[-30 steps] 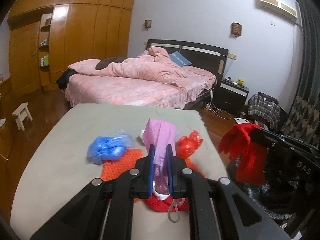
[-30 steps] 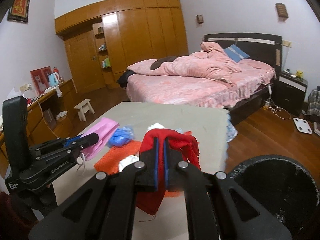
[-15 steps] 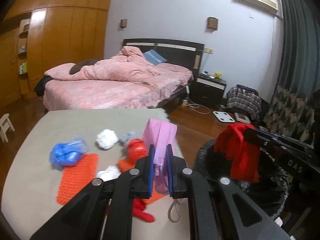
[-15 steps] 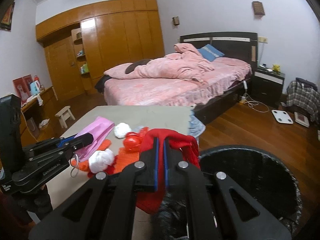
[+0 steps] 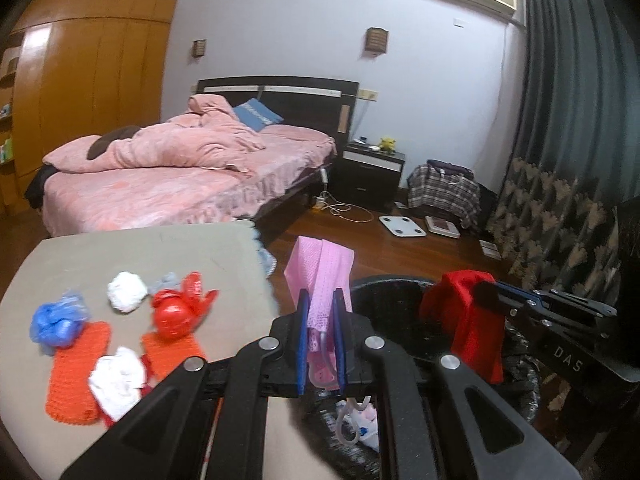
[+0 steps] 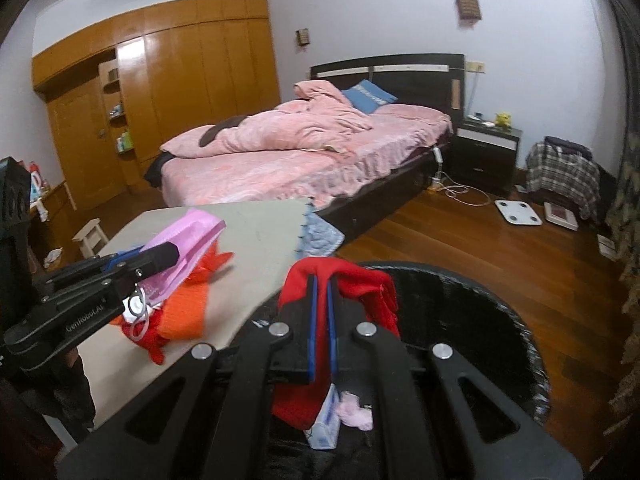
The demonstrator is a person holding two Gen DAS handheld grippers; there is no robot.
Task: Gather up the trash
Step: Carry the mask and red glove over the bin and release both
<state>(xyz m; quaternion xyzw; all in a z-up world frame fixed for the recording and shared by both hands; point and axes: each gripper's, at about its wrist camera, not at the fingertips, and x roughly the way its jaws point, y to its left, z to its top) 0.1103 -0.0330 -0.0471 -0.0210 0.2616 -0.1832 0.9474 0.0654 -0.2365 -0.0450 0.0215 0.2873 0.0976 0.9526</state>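
Note:
My left gripper [image 5: 321, 300] is shut on a pink face mask [image 5: 322, 268], whose ear loop dangles below; it hangs at the table's right edge beside the black lined trash bin [image 5: 384, 292]. My right gripper [image 6: 320, 280] is shut on a red cloth [image 6: 348, 276] and holds it over the bin [image 6: 480, 312], which has a pink scrap and a small white packet inside. In the right wrist view the left gripper [image 6: 172, 254] and the mask [image 6: 188, 232] show at left. In the left wrist view the right gripper [image 5: 486, 286] and the red cloth [image 5: 468, 320] hang above the bin.
On the beige table [image 5: 120, 248] lie a blue bag [image 5: 56, 320], white wads [image 5: 126, 291], a red bag [image 5: 176, 314] and orange knit pieces [image 5: 76, 376]. A pink bed [image 5: 160, 176], a nightstand [image 5: 372, 164] and a white scale [image 5: 402, 226] stand beyond, on the wood floor.
Both grippers have swung right, off the table's middle toward the bin, still gripping the mask and the red cloth. The bin now fills the lower right of both views.

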